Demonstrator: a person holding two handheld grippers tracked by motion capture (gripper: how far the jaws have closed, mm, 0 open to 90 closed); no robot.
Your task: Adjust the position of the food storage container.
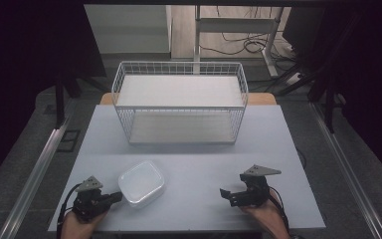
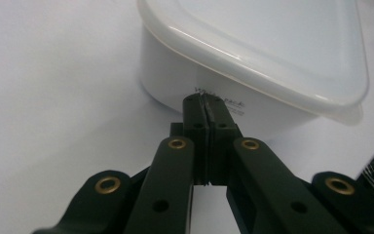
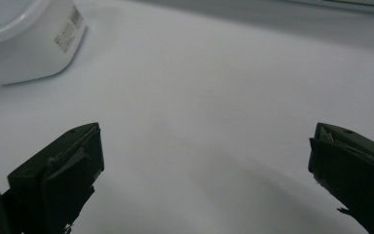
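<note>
Left gripper (image 2: pixel 205 105), jaws pressed together on nothing, sat with its tips at the side wall of the white lidded plastic container (image 1: pixel 142 182), near front-left of the pale grey table (image 1: pixel 204 149). Right gripper (image 3: pixel 204 165), jaws wide apart, pointed toward it, well apart. Left hand was nearer.

Your left gripper's black fingers (image 2: pixel 205 105) cover part of the small, blurred print on the white lidded plastic container (image 2: pixel 253 63), unreadable here. In the right gripper view, that container (image 3: pixel 27 41) is cut off at the top-left corner.
</note>
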